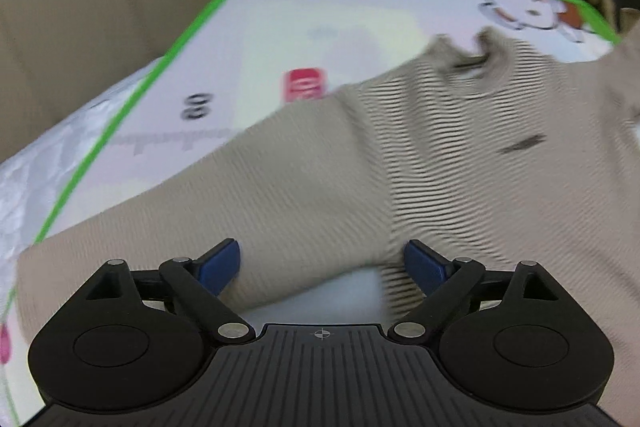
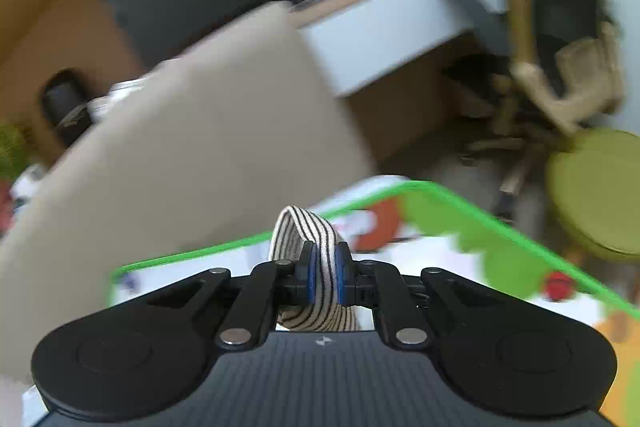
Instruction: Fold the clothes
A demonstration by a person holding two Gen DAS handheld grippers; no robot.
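**Left jaws wide over sleeve; right jaws pinching striped fold**

Left wrist view, left to right: beige upholstery (image 1: 80, 7) fills the left and top edge. A play mat (image 1: 256, 39) with a green border (image 1: 132, 99) lies below it, printed with cartoon figures and a red patch (image 1: 306, 85). The striped sweater (image 1: 460, 155) is spread on the mat, beige with fine dark stripes, its neckline (image 1: 476, 63) toward the far side. One sleeve (image 1: 248, 195) runs out to the left, reaching the mat's border. Picture is motion-blurred.

Left gripper (image 1: 322, 267): jaws stand wide apart, blue pads (image 1: 222, 269) on either side of the sleeve where it joins the body. Pads do not press the cloth; nothing is held.

Right wrist view, left to right: blurred beige cloth panel (image 2: 192, 147) on the left, brown and grey furniture behind, green round shape (image 2: 596, 191) at far right. The mat's green border crosses below.

Right gripper (image 2: 325, 277): jaws narrow, clamped on a fold of the striped fabric (image 2: 304, 227), which loops up above the pads and hangs out beneath them.
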